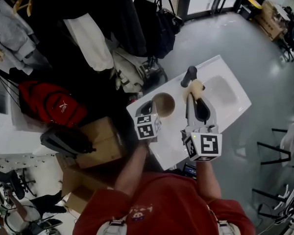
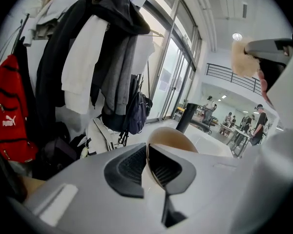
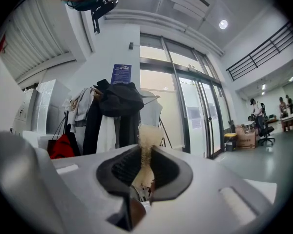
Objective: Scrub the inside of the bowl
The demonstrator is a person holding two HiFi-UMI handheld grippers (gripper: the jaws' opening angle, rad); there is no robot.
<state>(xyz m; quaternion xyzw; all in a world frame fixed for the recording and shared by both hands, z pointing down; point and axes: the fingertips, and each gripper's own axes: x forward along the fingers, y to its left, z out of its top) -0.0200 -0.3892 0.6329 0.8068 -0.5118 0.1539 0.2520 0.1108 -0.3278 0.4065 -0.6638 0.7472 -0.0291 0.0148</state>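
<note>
Broadly, a white surface (image 1: pixel 225 109) with a sunken basin is filling the middle-right of the head view. Dark coats (image 1: pixel 103 13) are hanging at the far left, with a red backpack (image 1: pixel 49 104) below them and cardboard boxes (image 1: pixel 100 141) lying nearer. The person's red shirt (image 1: pixel 161 204) is showing at the near edge.

On the left part of the surface the tan bowl (image 1: pixel 163 104) is sitting with its mouth facing upward toward the head camera. It is round, so no long axis is showing, and I cannot tell whether its base is resting flat. A black upright post (image 1: pixel 188 76) is standing just beyond it on the far side.

The left gripper (image 1: pixel 154 110) is reaching in from the near side, and its jaws are clamping the bowl's near rim. In the left gripper view the thin edge is running up between the dark pads, with the bowl (image 2: pixel 168 140) rising behind the left gripper (image 2: pixel 147 155).

The right gripper (image 1: pixel 196 99) is hovering just right of the bowl, its jaws pinching a tan sponge (image 1: pixel 196 88). The sponge (image 3: pixel 147 140) is lying with its long axis along the jaws of the right gripper (image 3: pixel 146 152). It is sticking out past their tips and pointing toward the far side, near the post.
</note>
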